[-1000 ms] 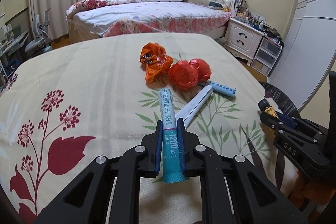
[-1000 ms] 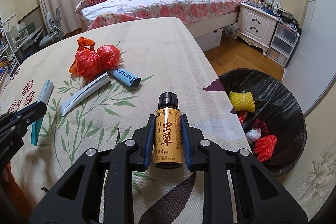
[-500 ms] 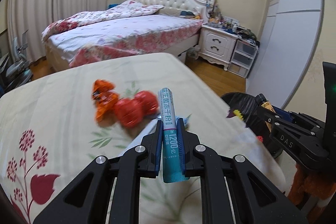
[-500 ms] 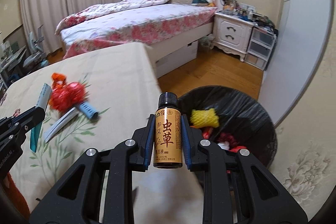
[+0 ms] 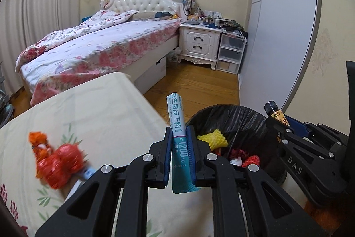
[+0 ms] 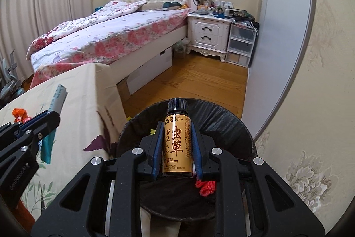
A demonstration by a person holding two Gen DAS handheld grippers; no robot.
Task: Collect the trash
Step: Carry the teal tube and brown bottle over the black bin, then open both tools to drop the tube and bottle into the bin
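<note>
A: What does each claw hold?
B: The right claw (image 6: 175, 149) clamps a small amber glass bottle with a black cap (image 6: 176, 139) at its label, over the black-lined round bin (image 6: 245, 132).
A: Fragile?
B: Likely stiff, slick, breakable. The left claw (image 5: 179, 156) pinches a light teal-and-white paper sachet (image 5: 178, 139) mid-length, at the table's (image 5: 106, 108) right edge.
</note>
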